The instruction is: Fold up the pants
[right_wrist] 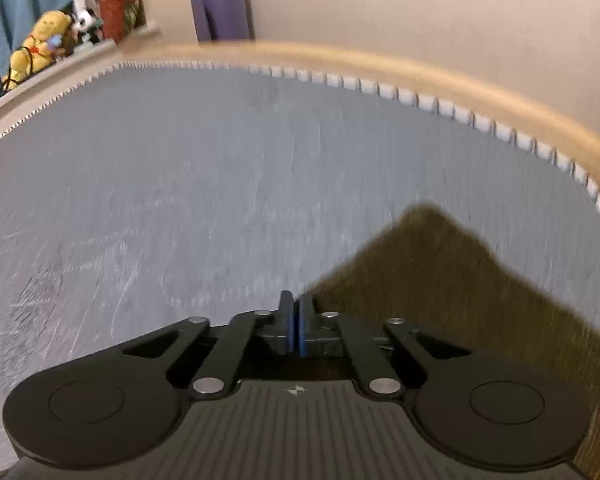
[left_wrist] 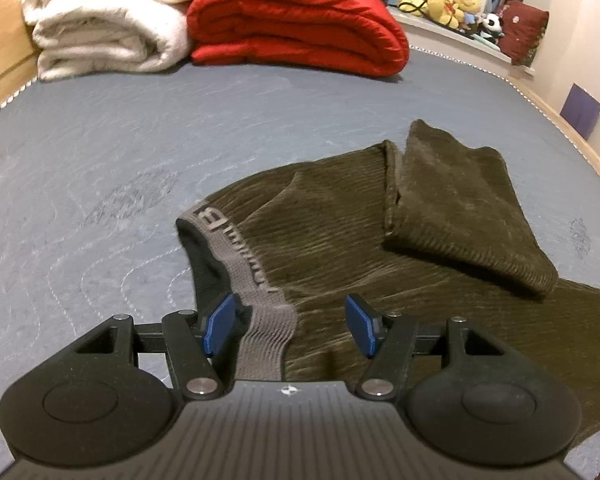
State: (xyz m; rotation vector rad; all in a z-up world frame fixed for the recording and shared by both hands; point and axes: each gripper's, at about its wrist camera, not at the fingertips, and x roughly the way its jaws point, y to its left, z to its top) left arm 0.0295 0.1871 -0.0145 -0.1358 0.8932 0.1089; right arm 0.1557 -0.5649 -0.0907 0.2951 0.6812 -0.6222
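Olive corduroy pants [left_wrist: 340, 240] lie on the grey mattress [left_wrist: 140, 140], one leg folded back over them. My left tool [left_wrist: 290, 326] is spread, straddling the grey waistband [left_wrist: 260, 300]. My right tool [right_wrist: 296, 320] is pressed together, pinching nothing.

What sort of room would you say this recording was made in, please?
Most likely a bedroom: dark olive ribbed pants lie on a grey quilted mattress, folded white and red blankets are stacked at its far end, and plush toys fill a shelf beyond.
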